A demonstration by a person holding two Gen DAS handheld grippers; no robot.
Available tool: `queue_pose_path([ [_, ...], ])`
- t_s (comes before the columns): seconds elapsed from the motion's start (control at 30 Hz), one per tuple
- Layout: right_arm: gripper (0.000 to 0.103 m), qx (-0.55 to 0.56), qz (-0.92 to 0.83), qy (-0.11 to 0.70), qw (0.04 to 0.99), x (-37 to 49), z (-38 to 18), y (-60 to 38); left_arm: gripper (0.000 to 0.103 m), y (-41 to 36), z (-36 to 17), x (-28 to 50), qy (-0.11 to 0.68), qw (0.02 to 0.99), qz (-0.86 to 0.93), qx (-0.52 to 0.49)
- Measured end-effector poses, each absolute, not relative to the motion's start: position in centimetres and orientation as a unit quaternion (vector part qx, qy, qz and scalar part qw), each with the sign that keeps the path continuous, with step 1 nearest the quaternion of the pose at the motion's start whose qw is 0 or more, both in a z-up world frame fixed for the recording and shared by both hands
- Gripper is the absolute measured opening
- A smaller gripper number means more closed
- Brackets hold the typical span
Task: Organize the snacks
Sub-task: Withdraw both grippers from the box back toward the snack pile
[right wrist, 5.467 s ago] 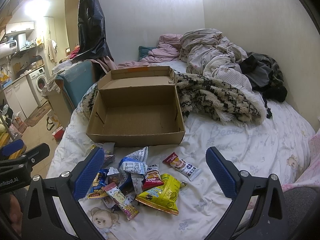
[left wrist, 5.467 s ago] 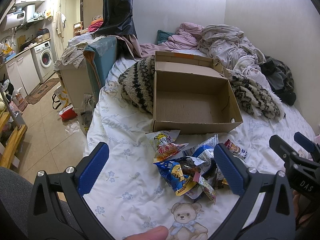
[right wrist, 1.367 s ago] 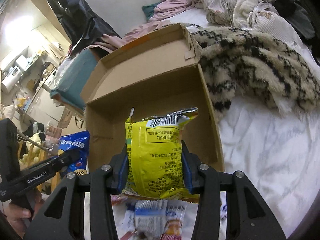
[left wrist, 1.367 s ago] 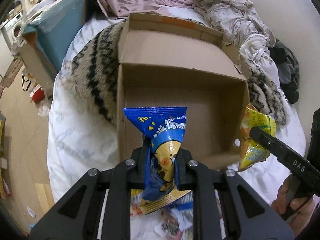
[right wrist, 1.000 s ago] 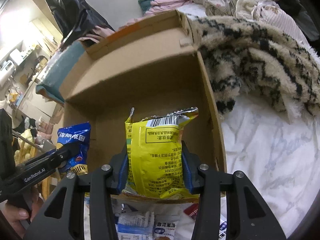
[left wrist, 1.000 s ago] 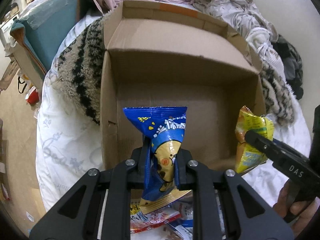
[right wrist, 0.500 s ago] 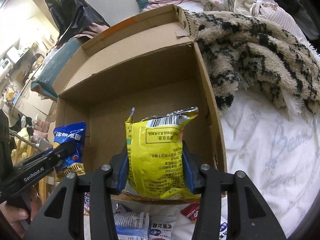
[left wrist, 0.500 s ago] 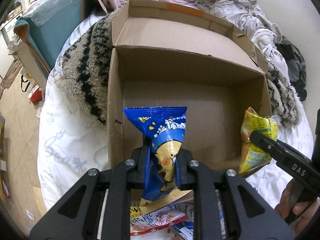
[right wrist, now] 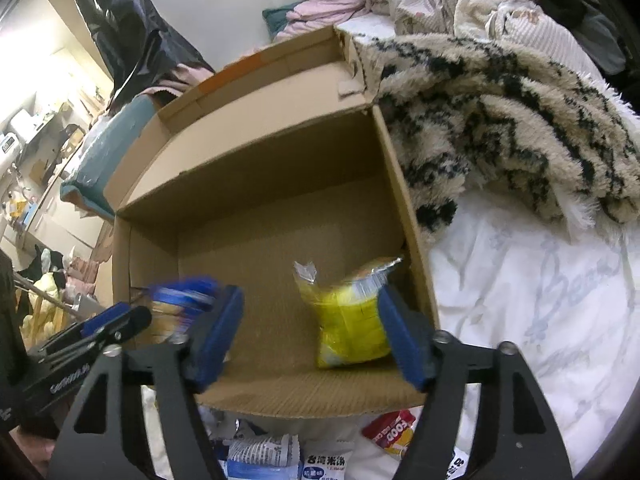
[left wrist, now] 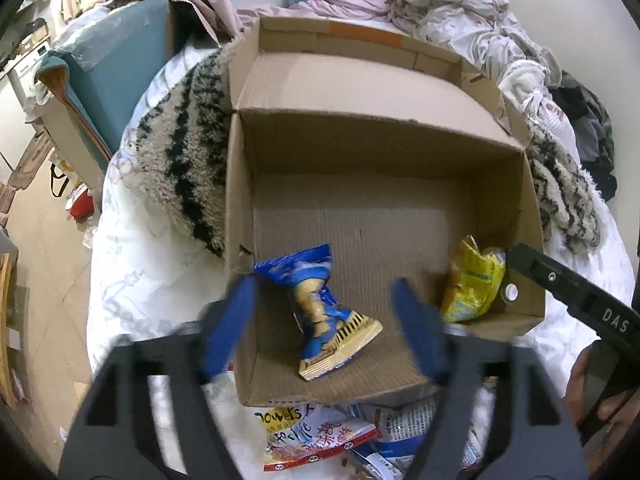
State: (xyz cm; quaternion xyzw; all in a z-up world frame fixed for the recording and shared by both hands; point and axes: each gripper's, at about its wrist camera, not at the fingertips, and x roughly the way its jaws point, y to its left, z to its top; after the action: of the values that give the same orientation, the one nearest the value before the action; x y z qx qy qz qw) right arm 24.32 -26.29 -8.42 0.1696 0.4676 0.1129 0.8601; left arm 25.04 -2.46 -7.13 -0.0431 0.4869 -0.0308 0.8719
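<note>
An open cardboard box (left wrist: 240, 184) (right wrist: 404, 208) sits on the bed. A blue snack bag (left wrist: 324, 308) lies in its front left part, free of my left gripper (left wrist: 324, 332), which is open above it. A yellow snack bag (right wrist: 348, 320) (left wrist: 472, 284) lies in the box's front right corner, between the spread fingers of my right gripper (right wrist: 308, 336), which is open. The blue bag shows blurred in the right wrist view (right wrist: 180, 304). Several snack packets (left wrist: 316, 440) (right wrist: 280, 460) lie on the sheet in front of the box.
A furry black-and-cream blanket (left wrist: 180, 152) (right wrist: 520, 128) wraps around the box's back and sides. Crumpled clothes (left wrist: 460, 12) pile up at the bed's far end. The bed's left edge drops to a tiled floor (left wrist: 44, 248) beside a teal chair (left wrist: 112, 64).
Both grippers have opened and let go. The blue bag and the yellow bag have dropped into the box, where they now lie.
</note>
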Motion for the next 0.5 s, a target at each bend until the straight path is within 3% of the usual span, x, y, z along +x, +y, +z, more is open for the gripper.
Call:
queue_pose_path([
  [0.07, 0.085, 0.172, 0.11, 0.466, 0.861, 24.2, -8.2, -26.5, 0.089, -2.2, -6.7, 24.7, 0.478, 0.877, -0.024, -0.048],
  [0.5, 0.085, 0.177, 0.12, 0.448, 0.868, 22.1, -5.6, -26.1, 0.089, -0.8, -5.0, 21.6, 0.454, 0.889, -0.017, -0.05],
])
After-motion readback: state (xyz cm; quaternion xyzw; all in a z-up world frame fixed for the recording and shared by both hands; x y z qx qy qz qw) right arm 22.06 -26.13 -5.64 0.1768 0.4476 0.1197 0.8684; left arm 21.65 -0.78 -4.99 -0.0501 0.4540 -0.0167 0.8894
